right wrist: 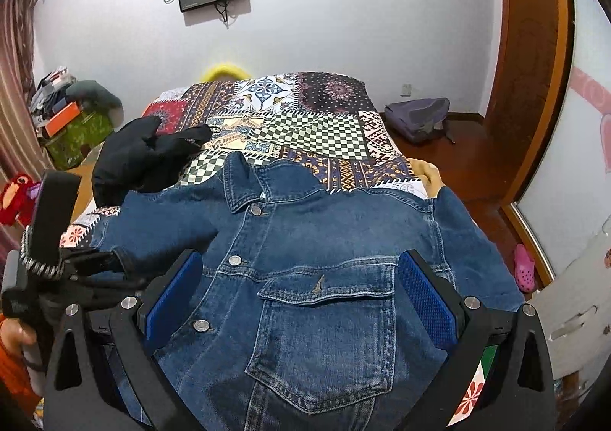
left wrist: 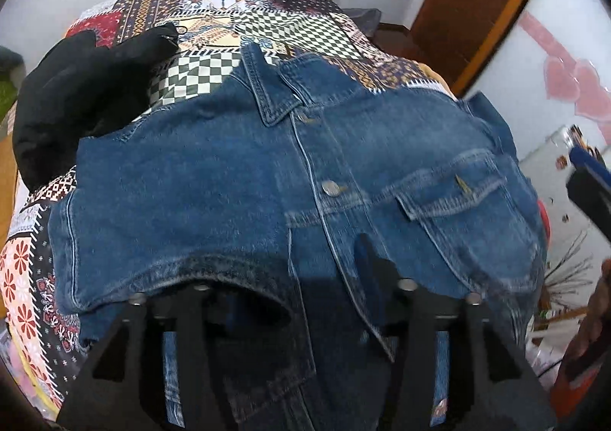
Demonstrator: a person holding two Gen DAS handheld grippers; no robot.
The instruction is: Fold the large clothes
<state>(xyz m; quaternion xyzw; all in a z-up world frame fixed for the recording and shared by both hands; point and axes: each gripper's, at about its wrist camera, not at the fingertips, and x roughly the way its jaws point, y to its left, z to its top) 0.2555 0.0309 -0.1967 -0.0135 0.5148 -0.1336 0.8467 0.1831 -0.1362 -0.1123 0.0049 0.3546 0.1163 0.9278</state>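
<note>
A blue denim jacket (right wrist: 305, 225) lies front up on the patchwork bedspread (right wrist: 324, 133), collar toward the far end and buttons closed. One sleeve is folded in across the chest (left wrist: 172, 202). My right gripper (right wrist: 301, 297) hovers open over the chest pocket (right wrist: 324, 316), its blue pads (right wrist: 427, 297) wide apart on either side of it. My left gripper (left wrist: 282, 278) is low over the jacket's left half with its jaws apart. A denim edge drapes over its left finger and hides that tip. Nothing is pinched between the pads.
A crumpled black garment (right wrist: 141, 160) lies on the bed just beyond the jacket's left shoulder. A grey backpack (right wrist: 416, 118) and a pink clog (right wrist: 523, 270) are on the wooden floor to the right. Boxes and clutter (right wrist: 72, 125) stand at the left wall.
</note>
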